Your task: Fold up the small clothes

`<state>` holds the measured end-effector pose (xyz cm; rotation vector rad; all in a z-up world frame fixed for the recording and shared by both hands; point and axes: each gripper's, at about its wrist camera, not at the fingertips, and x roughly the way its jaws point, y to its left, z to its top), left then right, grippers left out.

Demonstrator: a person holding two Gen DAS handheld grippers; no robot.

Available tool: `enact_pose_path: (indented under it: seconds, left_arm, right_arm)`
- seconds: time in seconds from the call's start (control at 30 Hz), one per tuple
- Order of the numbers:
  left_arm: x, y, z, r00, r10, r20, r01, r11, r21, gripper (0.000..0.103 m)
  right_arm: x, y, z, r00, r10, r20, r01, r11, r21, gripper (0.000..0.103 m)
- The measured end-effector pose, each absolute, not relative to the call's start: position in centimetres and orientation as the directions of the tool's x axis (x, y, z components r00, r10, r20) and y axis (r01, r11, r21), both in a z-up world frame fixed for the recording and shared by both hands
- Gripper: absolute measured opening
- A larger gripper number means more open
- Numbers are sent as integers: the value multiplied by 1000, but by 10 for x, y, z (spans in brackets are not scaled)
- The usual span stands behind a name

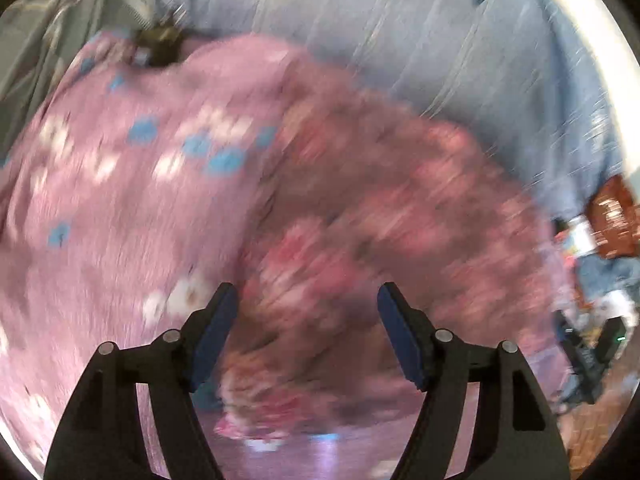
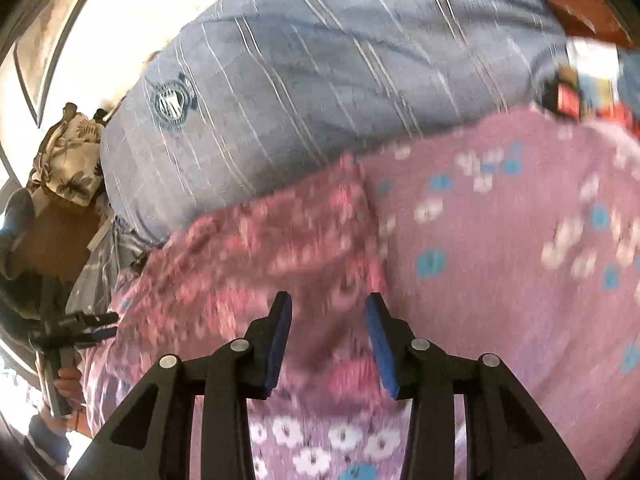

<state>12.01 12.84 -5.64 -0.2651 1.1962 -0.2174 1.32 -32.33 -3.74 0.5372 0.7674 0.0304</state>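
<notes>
Left wrist view: my left gripper (image 1: 307, 332) fingers are spread above blurred pink floral clothes (image 1: 360, 208). My right gripper (image 2: 328, 344) fingers, also spread, hold nothing. Next, I judge, pinching an edge at twelve o'clock.

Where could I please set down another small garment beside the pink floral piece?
The lilac flower-print sheet lies bare right of the pink floral garment, below the blue striped cushion. The far corner holding red and white packets is crowded.

You have a small pink floral garment (image 1: 360, 208) lying rumpled and motion-blurred on a mauve flowered cloth (image 1: 120, 200), its far edge over a blue-grey striped fabric (image 2: 320, 80).
</notes>
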Motion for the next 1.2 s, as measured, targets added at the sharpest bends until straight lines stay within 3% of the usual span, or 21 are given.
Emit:
enact_pose_path:
  seconds: [0.07,0.2,0.27,0.33,0.37,0.4,0.47,0.63,0.67,0.7,0.77,0.87,1.2]
  left_arm:
    - [110,128,-55,415,-294,-861,58,953,-298,72]
    - [107,123,-48,366,-264,-893,65,964,-258,72]
    - [102,138,-38,349,-337,-875,27,936,-350,72]
    - [93,157,-28,372,-420,-827,-13,889,-458,72]
    - [90,164,-26,383,-448,-808,-25,869,-494,72]
    - [87,170,-25,390,-466,-794,-36,854,-518,72]
    - [82,171,-30,378,-476,-794,-47,847,-530,72]
    - [77,165,-54,356,-469,-808,-44,856,-516,72]
    - [76,163,-54,356,-466,-810,-36,860,-510,73]
    - [76,162,-54,354,-466,-811,-33,860,-508,74]
    - [82,160,-55,351,-477,-806,-26,855,-517,76]
    - [84,164,-59,344,-504,-793,-33,837,-546,78]
    - [92,197,-53,280,-679,-678,-70,690,-720,79]
  right_arm:
    - [12,-316,-60,694,185,-695,196,881,430,38]
    - [7,-287,-53,711,44,-702,172,957,233,43]
    - [12,-276,-46,670,2,-743,181,969,166,46]
    - [9,-272,-33,692,27,-722,172,964,202,47]
    - [4,-269,-22,735,54,-676,150,959,240,50]
    - [3,-266,-16,756,56,-653,141,959,245,62]
    - [6,-261,-10,771,43,-635,140,962,234,74]
    - [28,-255,-56,649,65,-758,201,946,254,75]
    - [23,-249,-57,683,31,-730,194,956,222,79]
    - [21,-243,-57,690,21,-723,185,961,204,91]
    - [25,-230,-60,667,8,-745,167,973,160,102]
    - [39,-207,-64,605,-107,-789,170,986,-3,102]
    - [47,-203,-49,531,-169,-830,284,959,-14,102]
